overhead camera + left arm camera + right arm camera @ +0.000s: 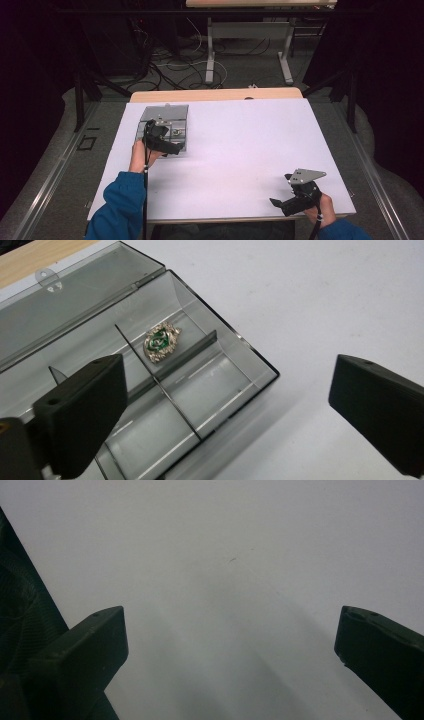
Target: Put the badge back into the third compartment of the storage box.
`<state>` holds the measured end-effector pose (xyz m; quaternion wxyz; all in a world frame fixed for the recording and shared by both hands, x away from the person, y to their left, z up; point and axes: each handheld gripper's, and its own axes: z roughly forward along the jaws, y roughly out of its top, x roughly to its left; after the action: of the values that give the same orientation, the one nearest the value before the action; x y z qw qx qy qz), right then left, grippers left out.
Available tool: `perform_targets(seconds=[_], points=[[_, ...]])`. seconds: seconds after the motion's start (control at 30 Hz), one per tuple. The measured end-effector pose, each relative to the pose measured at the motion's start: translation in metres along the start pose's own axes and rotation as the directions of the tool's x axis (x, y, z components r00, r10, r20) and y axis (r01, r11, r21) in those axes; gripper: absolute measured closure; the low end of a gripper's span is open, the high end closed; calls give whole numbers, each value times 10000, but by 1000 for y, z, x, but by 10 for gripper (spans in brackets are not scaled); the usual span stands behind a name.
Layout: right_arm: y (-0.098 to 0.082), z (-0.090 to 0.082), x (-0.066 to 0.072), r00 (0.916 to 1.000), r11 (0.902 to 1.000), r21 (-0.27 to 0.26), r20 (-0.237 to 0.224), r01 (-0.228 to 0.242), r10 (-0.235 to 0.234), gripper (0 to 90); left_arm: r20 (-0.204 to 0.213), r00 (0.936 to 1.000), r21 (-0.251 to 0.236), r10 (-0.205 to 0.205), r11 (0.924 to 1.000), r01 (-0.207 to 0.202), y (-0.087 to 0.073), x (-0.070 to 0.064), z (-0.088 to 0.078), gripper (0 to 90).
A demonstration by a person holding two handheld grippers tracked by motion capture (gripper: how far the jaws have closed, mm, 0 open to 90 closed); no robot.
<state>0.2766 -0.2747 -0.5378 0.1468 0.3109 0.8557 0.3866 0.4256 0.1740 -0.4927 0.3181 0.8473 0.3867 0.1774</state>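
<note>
A smoky clear plastic box (172, 116) with dividers stands open at the rear left of the white table (240, 140). In the left gripper view its lid (75, 295) lies flat behind the box wall (250, 357). A gold and green brooch (161, 342) lies in a far compartment, and the near compartments look bare. My left gripper (169, 140) hovers over the box's near side, jaws wide open (225, 380) with nothing between them. My right gripper (280, 192) rests near the table's front right edge, also open (230, 625) over bare white surface.
A strip of wooden tabletop (215, 95) shows behind the white sheet. Beyond it are floor cables (175, 70) and the legs of another table (210, 50). Dark curtains flank both sides. The table's front edge lies just below my right hand.
</note>
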Motion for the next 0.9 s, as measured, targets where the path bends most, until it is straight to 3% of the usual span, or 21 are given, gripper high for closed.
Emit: perform_targets(seconds=[0.03,0.27,0.9], points=[[0,0,0,10000,10000,5,5,-33,33,3,111,9999,170,49,9998,-51,-1,-1,-3,3],[0,0,1,10000,10000,-14,-5,-92,92,4,61,9999,136,147,9998,-148,-10,-11,-14,0],[0,0,1,10000,10000,3,-2,-20,20,4,27,9996,-177,267,9995,-266,-37,-32,-40,0]])
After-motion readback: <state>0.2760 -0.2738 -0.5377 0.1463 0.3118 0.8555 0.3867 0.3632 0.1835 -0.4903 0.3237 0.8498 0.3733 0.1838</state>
